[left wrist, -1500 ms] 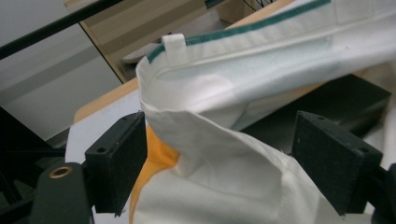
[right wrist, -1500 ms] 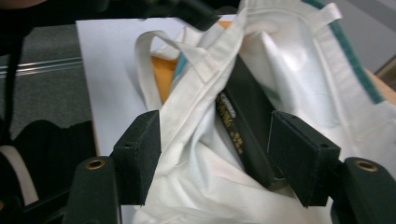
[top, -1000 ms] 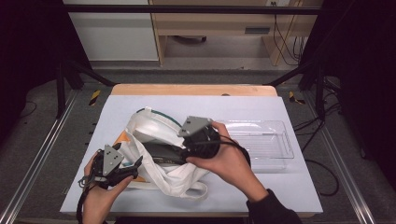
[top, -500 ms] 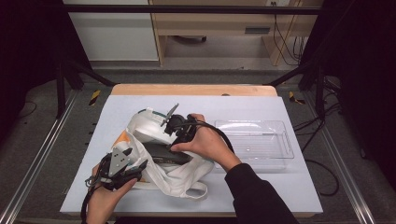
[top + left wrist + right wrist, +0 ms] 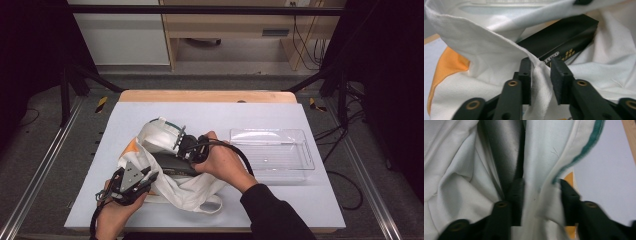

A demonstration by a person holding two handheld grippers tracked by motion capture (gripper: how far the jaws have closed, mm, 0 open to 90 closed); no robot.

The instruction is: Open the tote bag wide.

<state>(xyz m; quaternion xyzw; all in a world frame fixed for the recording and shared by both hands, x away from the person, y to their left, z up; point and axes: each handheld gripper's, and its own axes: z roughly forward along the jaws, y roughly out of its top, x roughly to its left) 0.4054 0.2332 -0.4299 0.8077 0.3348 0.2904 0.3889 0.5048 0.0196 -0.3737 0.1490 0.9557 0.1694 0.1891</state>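
**Bag mouth held apart around the black box**

Nearest the person, the left gripper (image 5: 540,75) was clamped on a fold of the white cloth bag with orange print and green trim (image 5: 150,137). Beyond it, the long black cardboard box with gold lettering (image 5: 560,41) lay inside the bag's mouth. The right gripper (image 5: 540,192) was closed on the green-trimmed rim. Farther right sat a clear plastic tray (image 5: 272,152), empty. Spreading was judged under way; drawing the box out was judged to need one rim released first.

Left gripper (image 5: 541,83) jaws pinch white bag (image 5: 486,50) rim; black box (image 5: 564,37) apparently inside.
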